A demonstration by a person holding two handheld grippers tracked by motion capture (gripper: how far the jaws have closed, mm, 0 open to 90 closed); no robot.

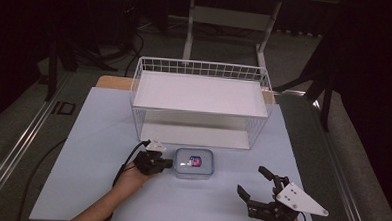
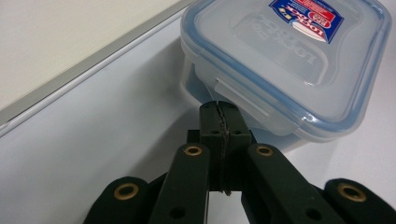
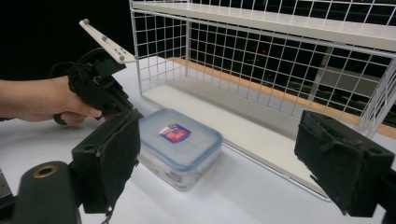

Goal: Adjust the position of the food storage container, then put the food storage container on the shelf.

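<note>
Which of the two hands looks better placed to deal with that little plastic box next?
The left, probably. The left gripper is shut, its tips right at the side latch of the box, though contact is unclear. The right gripper is open and stands well apart, nearer the table's front edge.

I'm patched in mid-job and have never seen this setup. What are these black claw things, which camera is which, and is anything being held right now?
No robot here: a person holds a hand-held gripper in each hand, each a tool with two black jaws.

The high view looks down from above the person's side of the table. The left hand-held gripper sits at the left, the right hand-held gripper at the lower right. The other two pictures come from cameras riding on each tool, looking along its jaws.

On the table stand a white wire basket rack and, in front of it, a clear lidded food container with a red and blue label.

The left jaws are shut, tip right at the container's side latch, gripping nothing. The right jaws stand wide open and empty.
</note>
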